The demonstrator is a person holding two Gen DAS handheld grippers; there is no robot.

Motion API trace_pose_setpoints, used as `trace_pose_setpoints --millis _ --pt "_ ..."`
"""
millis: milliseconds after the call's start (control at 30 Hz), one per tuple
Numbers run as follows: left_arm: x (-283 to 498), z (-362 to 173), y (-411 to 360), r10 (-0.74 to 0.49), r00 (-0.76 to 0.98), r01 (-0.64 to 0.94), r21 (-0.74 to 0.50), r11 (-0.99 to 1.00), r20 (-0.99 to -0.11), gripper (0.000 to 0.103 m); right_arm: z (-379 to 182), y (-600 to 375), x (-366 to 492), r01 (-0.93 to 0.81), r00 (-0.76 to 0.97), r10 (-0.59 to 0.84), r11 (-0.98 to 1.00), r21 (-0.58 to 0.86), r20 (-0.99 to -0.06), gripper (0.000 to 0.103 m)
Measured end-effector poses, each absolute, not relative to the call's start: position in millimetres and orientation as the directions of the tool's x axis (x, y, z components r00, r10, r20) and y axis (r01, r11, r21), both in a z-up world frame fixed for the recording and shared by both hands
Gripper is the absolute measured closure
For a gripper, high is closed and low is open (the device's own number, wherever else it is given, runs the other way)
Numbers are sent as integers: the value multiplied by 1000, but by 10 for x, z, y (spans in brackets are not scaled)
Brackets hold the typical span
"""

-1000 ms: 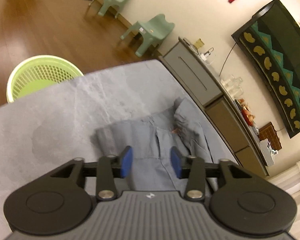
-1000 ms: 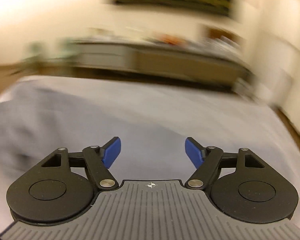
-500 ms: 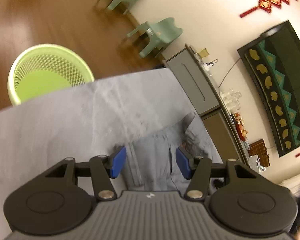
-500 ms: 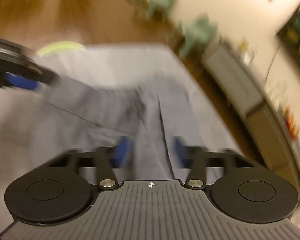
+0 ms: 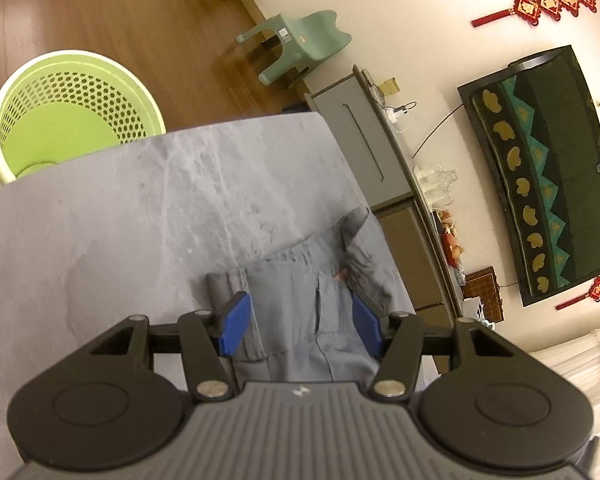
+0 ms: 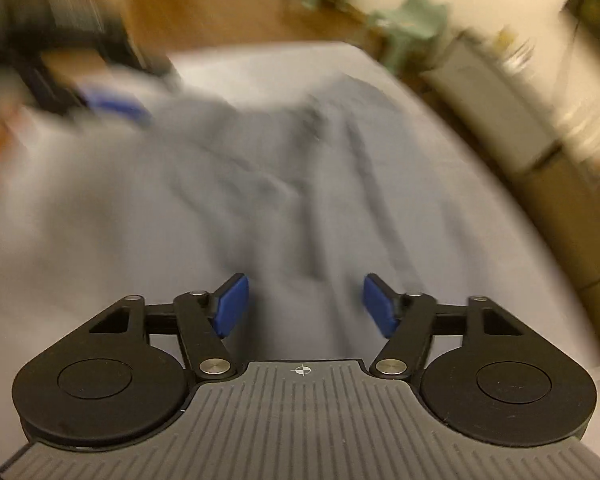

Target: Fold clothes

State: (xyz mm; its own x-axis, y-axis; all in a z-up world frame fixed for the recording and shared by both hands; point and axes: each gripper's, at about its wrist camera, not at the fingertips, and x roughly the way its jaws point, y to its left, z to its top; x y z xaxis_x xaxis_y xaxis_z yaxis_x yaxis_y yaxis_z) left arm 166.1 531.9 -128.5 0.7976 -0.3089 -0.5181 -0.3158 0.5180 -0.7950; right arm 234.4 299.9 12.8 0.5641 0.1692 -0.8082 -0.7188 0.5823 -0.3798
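A grey-blue garment lies crumpled on the grey table cover, near the cover's right edge. My left gripper hovers just above the garment's near part, open, and its blue pads do not press on the cloth. The right wrist view is blurred by motion. There the same garment spreads under my right gripper, whose jaws are opening, with cloth below them but nothing pinched. The left gripper shows as a dark blur at the upper left.
A lime-green perforated basket stands on the wooden floor beyond the table's far left corner. Two pale green chairs and a long grey cabinet line the wall. The table's right edge runs close beside the garment.
The right gripper swung fast from bare table cover to over the garment, its jaws narrowing and then widening again. The left gripper rolled and edged closer over the garment.
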Motion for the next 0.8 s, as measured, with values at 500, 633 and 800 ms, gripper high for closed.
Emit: trace_pose_setpoints --millis 500,633,800 --pt "1576 -1330 5385 -279 812 -332 -799 502 -513 43 48 3082 1226 -644 764 253 335 -687 -593 83" --pt "1583 -1319 5396 -274 818 -331 -804 495 -506 42 565 3116 1242 -716 692 411 495 -492 -593 49" --pt "1599 -1332 5377 -279 819 -326 -807 493 -501 42 434 3516 1836 -686 711 325 514 -515 -623 45"
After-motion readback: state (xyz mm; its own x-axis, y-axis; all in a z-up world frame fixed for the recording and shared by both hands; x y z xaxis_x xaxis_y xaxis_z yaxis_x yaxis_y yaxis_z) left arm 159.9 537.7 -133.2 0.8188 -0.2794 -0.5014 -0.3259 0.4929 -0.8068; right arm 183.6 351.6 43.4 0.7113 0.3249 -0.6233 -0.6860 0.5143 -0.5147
